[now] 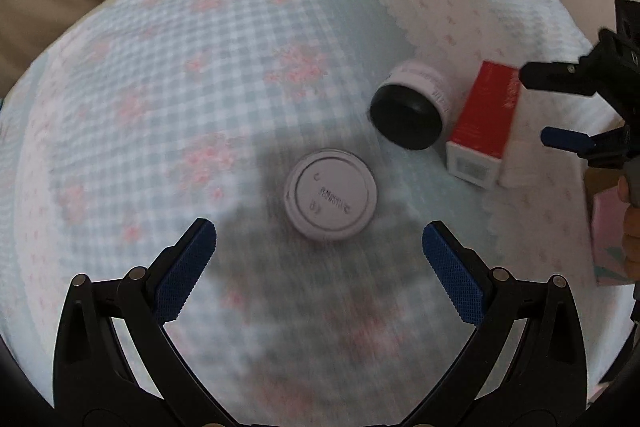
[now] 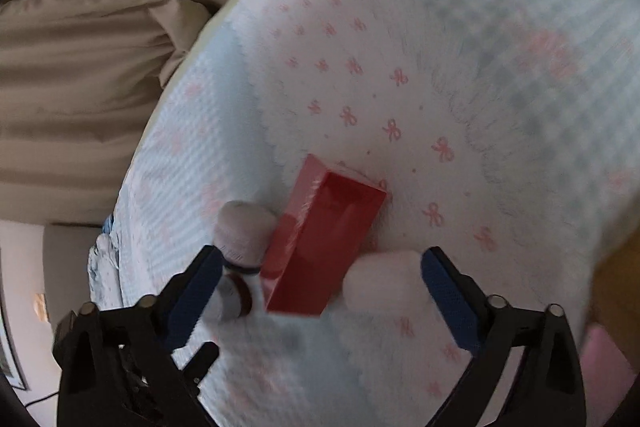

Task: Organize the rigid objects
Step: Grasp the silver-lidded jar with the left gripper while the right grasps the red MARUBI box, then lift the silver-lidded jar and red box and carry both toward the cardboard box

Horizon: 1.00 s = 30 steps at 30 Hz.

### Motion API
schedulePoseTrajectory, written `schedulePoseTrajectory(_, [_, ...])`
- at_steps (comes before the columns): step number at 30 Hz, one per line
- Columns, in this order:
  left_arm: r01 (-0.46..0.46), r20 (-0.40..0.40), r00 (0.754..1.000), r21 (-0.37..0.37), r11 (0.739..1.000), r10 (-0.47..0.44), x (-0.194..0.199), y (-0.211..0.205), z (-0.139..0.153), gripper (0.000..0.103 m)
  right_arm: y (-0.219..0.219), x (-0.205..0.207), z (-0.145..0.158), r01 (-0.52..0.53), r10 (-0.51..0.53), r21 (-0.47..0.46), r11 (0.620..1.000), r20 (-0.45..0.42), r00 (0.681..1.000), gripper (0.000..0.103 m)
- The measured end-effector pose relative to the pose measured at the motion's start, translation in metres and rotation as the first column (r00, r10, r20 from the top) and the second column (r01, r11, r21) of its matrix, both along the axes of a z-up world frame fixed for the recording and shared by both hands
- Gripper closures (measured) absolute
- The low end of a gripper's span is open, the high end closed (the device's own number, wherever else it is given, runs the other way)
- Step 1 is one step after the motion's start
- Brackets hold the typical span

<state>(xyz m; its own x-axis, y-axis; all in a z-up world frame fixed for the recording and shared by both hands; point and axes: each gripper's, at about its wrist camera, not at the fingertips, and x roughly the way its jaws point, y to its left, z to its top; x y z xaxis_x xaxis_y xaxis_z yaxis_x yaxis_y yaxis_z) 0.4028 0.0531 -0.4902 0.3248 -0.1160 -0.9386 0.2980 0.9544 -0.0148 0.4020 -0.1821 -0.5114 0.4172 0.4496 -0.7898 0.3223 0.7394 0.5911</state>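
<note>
Down on the checked bedspread, going left to right in the left wrist view, a white jar stands upright with its lid shut, its contents hidden; next comes a white jar with a black cap, lying on its side and also capped, and just beside it a red box, closed, resting partly on a white cloth with pink bows. The left claw hangs spread wide above the bedspread, pointing steeply down, with the white jar just ahead of its blue pads and nothing between them. At the far right the right claw is spread wide too, empty, tilted down over the red box, which lies between its fingers without touching them; a hand grips its handle.
</note>
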Motion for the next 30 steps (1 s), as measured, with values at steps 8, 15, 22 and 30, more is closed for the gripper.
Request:
schedulePoseTrajectory(8, [-0.025, 0.014, 1.0, -0.017, 1.0, 0.025, 0.012, 0.0, -0.03, 0.007, 0.013, 0.02, -0.025, 0.002, -0.003, 0.043, 0.999, 0.029, 1.0, 0.02])
schedulePoseTrajectory(15, [-0.019, 0.038, 0.999, 0.0, 1.0, 0.019, 0.017, -0.007, -0.036, 0.042, 0.02, 0.029, -0.024, 0.03, -0.032, 0.03, 0.999, 0.05, 0.998, 0.053])
schedulePoseTrajectory(22, [0.01, 0.058, 0.998, -0.008, 1.0, -0.009, 0.014, -0.011, -0.033, 0.051, 0.025, 0.031, -0.022, 0.031, -0.031, -0.012, 0.999, 0.05, 0.998, 0.059])
schedulePoseTrajectory(30, [-0.005, 0.057, 0.998, -0.029, 1.0, 0.007, 0.009, 0.001, -0.022, 0.051, 0.025, 0.022, -0.014, 0.047, -0.046, -0.016, 0.999, 0.057, 0.997, 0.061])
